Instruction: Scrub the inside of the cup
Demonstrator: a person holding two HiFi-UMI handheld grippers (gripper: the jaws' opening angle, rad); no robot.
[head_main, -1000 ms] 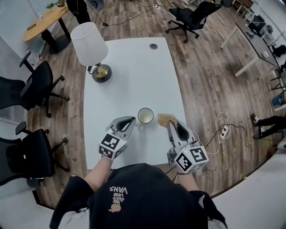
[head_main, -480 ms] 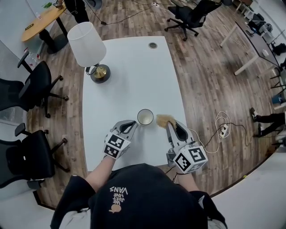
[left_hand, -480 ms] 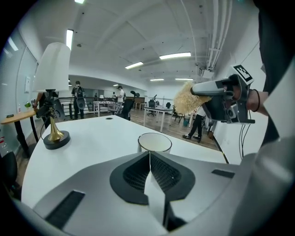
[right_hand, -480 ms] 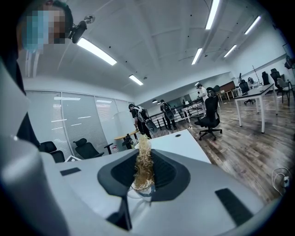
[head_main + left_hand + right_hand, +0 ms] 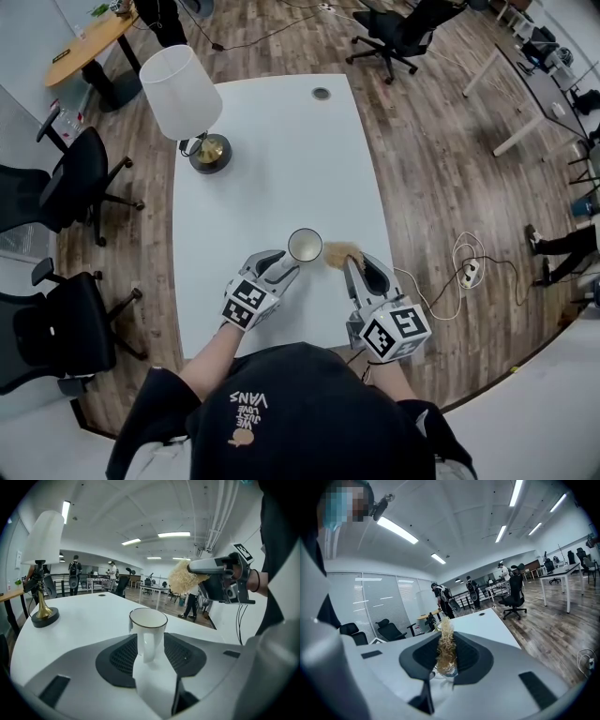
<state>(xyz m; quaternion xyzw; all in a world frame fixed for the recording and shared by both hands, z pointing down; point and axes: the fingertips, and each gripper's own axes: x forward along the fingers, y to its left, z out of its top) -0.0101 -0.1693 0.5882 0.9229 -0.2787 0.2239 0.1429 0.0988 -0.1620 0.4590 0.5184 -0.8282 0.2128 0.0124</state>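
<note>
So the left gripper (image 5: 279, 269) has crept up to the cup (image 5: 305, 244) over the last second. Its jaws are swinging open right now with the cup's handle in the gap but nothing pinching it, so I'd guess it's about to steady the cup and no scrubbing has started. The right gripper (image 5: 352, 269) has its jaws clamped on a tan fibrous scrubber (image 5: 341, 251), held just beside the cup's rim, not inside. It's all on a white worktop (image 5: 272, 159) with a white-shaded lamp (image 5: 185, 92) at the far end, plus a wood floor (image 5: 422, 187) and black office chairs (image 5: 66, 187) around.
</note>
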